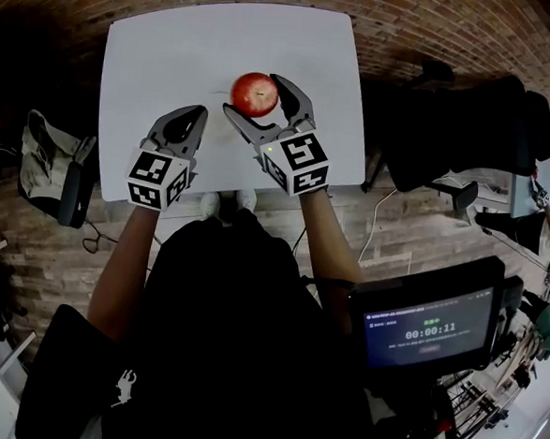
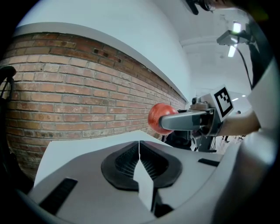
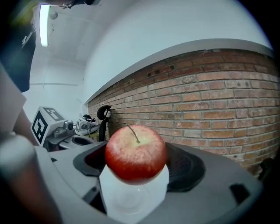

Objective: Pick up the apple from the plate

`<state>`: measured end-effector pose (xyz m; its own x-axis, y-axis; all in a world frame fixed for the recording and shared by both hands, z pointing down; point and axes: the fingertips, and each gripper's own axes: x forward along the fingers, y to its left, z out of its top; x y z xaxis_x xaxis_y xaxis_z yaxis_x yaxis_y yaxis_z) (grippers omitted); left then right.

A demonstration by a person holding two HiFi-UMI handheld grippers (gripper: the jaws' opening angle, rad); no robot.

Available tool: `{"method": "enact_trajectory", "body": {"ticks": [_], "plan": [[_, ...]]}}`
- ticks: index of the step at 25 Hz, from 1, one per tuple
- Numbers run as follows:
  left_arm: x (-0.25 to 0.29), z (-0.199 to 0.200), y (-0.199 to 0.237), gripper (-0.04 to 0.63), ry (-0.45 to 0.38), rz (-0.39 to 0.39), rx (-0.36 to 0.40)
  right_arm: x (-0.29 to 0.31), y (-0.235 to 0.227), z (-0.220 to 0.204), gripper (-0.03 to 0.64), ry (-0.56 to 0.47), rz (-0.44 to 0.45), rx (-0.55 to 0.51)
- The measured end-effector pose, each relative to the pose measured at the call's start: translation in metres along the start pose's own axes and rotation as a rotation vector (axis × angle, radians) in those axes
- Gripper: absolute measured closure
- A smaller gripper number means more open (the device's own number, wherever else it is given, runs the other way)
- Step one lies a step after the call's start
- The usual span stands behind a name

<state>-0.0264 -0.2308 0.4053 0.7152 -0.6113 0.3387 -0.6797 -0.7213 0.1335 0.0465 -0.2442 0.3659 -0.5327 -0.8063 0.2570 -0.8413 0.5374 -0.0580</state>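
A red apple (image 1: 255,93) with a short stem is gripped between the jaws of my right gripper (image 1: 257,98), which is shut on it over the middle of the white table (image 1: 155,55). In the right gripper view the apple (image 3: 136,152) fills the gap between the jaws, and a faint round clear plate outline (image 3: 131,194) shows on the table beneath it. My left gripper (image 1: 198,117) hangs to the left of the apple, shut and empty. From the left gripper view, its jaws meet in a thin line (image 2: 139,146), and the apple (image 2: 158,118) appears raised above the table in the right gripper (image 2: 186,120).
The table stands on a brick floor (image 1: 439,28). A black chair (image 1: 469,124) is to the right and a bag (image 1: 49,165) to the left. A monitor with a timer (image 1: 427,330) sits at the lower right.
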Motion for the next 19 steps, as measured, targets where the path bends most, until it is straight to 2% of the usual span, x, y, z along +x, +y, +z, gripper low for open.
{"method": "enact_trajectory", "body": {"ticks": [10,19], "plan": [[-0.029,0.033,-0.001,0.588,-0.091,0.034,0.005,-0.035,0.004,0.046,0.227,-0.076,-0.035,-0.068],[-0.036,0.042,0.002,0.588,-0.122,0.042,0.002,-0.041,0.002,0.069,0.227,-0.121,-0.045,-0.086]]}}
